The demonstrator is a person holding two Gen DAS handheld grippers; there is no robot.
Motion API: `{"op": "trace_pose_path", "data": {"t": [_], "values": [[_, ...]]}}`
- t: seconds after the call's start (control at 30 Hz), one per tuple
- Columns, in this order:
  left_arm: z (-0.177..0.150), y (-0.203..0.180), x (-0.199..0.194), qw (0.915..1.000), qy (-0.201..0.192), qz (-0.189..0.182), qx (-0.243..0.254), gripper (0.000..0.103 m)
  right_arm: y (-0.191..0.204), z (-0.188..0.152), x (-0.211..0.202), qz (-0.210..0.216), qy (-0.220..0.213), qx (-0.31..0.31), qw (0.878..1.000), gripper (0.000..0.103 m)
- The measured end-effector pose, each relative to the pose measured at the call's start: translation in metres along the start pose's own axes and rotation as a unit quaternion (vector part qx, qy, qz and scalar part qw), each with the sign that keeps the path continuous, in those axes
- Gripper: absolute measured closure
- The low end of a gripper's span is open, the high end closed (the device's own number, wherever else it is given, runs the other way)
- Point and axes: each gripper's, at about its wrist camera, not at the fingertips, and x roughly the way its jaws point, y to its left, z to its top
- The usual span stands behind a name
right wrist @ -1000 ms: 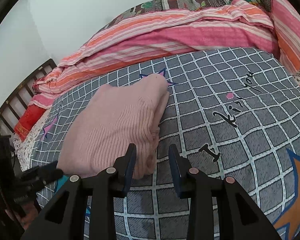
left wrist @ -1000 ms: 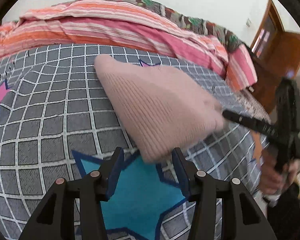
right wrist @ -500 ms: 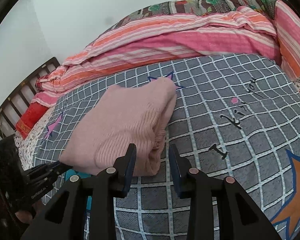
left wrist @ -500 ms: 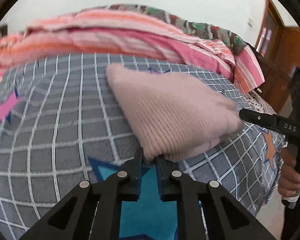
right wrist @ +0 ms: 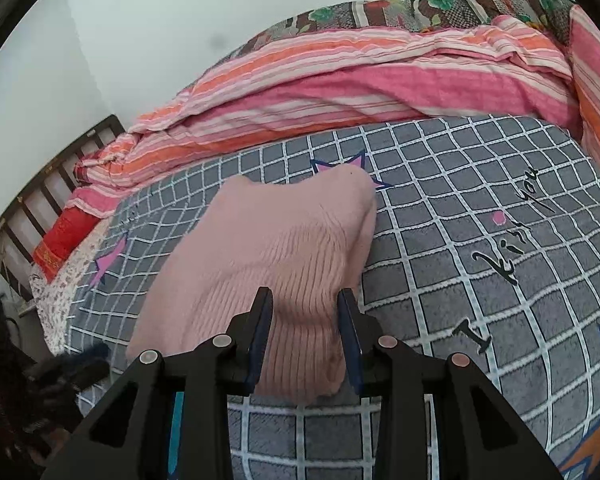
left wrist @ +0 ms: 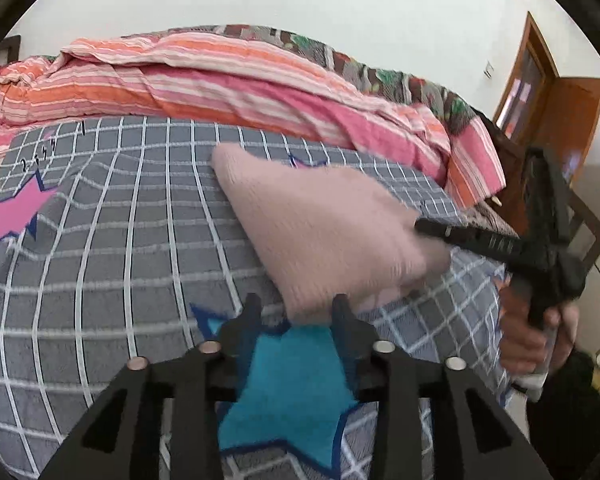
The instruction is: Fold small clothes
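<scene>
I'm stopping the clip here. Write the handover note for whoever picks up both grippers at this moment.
Left gripper: jaws opening, the near corner of the pink knit garment just beyond the fingertips, not pinched.
Right gripper: jaws apart, straddling the garment's near right edge; a grip cannot be confirmed.
Garment: lies as a folded bundle on the grey checked bedspread, its far end over a pink star print; striped quilt behind it.
Done: the garment looks folded into a compact stack.
Left: probably a final fold or tidy, then release.
</scene>
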Motion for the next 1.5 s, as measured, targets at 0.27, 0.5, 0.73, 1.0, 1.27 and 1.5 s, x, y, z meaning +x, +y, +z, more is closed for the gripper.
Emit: {"op": "trace_pose_path", "data": {"t": [0.27,0.5,0.73,1.0,1.27,1.5], "values": [[0.046,-0.032,0.068,0.9994,0.036,0.001,0.005,0.037,-0.005,-0.007,0.001,0.012,0.011,0.001,1.000,0.070],[0.006,-0.034,0.090,0.9949,0.064,0.059,0.050,0.027,-0.012,-0.002,-0.004,0.007,-0.001,-0.005,1.000,0.068],[0.030,0.003,0.065,0.9992,0.025,0.011,-0.029,0.032,-0.013,0.018,0.023,0.020,0.003,0.013,1.000,0.069],[0.058,0.020,0.104,0.9962,0.045,0.049,-0.056,0.035,-0.019,0.031,0.057,0.010,-0.005,0.018,1.000,0.088],[0.057,0.007,0.113,0.9964,0.044,0.059,-0.042,0.035,-0.023,0.030,0.064,-0.026,0.002,-0.012,1.000,0.084],[0.065,0.010,0.118,0.9959,0.048,0.064,-0.043,0.035,-0.026,0.053,0.076,-0.037,-0.001,0.012,0.999,0.084]]}}
